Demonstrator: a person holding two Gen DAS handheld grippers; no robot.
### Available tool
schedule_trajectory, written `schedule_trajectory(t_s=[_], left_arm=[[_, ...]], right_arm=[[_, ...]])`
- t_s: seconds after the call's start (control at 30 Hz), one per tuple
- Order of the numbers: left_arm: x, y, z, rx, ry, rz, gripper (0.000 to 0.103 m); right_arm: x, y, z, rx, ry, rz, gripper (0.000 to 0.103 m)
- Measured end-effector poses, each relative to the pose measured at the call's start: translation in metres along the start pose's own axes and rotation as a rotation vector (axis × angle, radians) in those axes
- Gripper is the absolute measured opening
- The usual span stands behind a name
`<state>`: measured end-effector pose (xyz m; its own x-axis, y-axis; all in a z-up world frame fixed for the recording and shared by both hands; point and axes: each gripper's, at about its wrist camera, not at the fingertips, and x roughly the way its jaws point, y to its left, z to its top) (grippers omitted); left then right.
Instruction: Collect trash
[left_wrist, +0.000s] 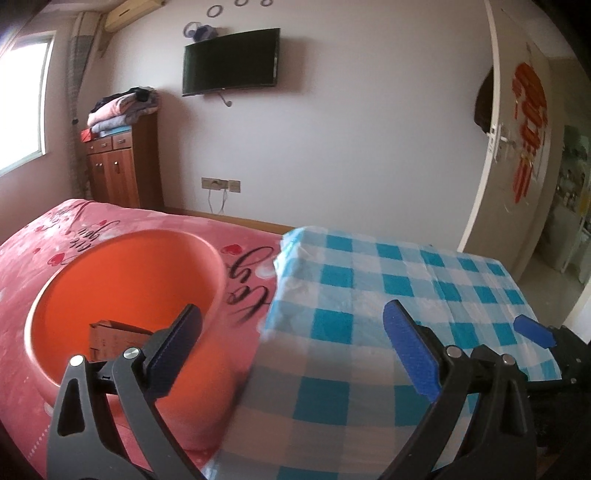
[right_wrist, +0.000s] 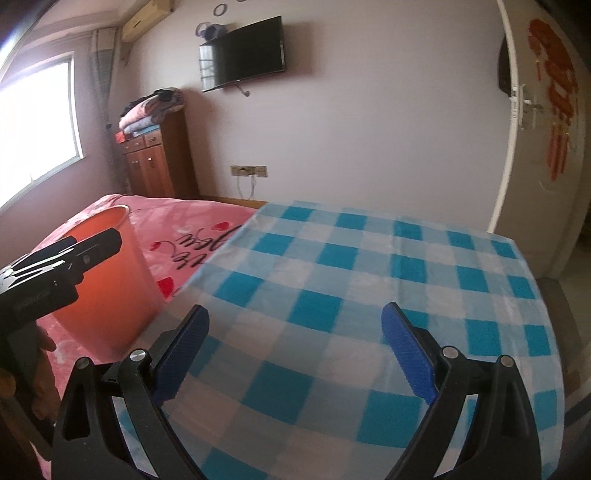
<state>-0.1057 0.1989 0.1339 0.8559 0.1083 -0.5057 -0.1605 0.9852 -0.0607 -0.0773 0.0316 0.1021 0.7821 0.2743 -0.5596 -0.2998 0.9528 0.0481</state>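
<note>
Trash here comes down to one piece that we can see: a small cardboard box (left_wrist: 110, 338) lying at the bottom of the orange bin (left_wrist: 74, 369), with its open flap tipped up toward the left-wrist camera. The bin stands on the pink printed bedspread (left_wrist: 33, 251), just beside the blue-and-white checked cloth (left_wrist: 369, 295) that covers the table.

Our left gripper (left_wrist: 291, 350) hangs over the seam between bin and cloth, its fingers spread wide and holding nothing; the left fingertip sits over the bin's mouth. From it, the box lies down and to the left, inside the bin. Our right gripper (right_wrist: 295, 350) is likewise spread and empty, over the middle of the checked cloth, well apart from the bin, so the left hand is clearly the nearer one.

No loose trash shows on the cloth in either view, and we judge the collecting to be near its end, or else the next piece lies out of sight.

The bin is smooth, round plastic with a rolled rim. The cloth looks thin and slightly glossy, creased at its corner. The bedspread is soft and plush. The blue pads (right_wrist: 406, 354) are ribbed.
</note>
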Motion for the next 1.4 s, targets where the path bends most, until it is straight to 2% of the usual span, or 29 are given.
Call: schedule_trajectory(t_s=[0.77,1.1,1.4], left_arm=[[0.036,-0.105,-0.035,0.114,0.089,-0.068,0.099],[0.047,-0.149,-0.049,0.174,0.112,-0.093,0.099],[0.052,-0.171,-0.057,0.172,0.123,-0.125,0.099]], right_arm=[[-0.015,-0.115,-0.054,0.165,-0.008,-0.197,0.093],[-0.023,-0.148,-0.065,0.195,-0.026,-0.259,0.093],[-0.032,-0.166,-0.071,0.205,-0.053,-0.301,0.093]])
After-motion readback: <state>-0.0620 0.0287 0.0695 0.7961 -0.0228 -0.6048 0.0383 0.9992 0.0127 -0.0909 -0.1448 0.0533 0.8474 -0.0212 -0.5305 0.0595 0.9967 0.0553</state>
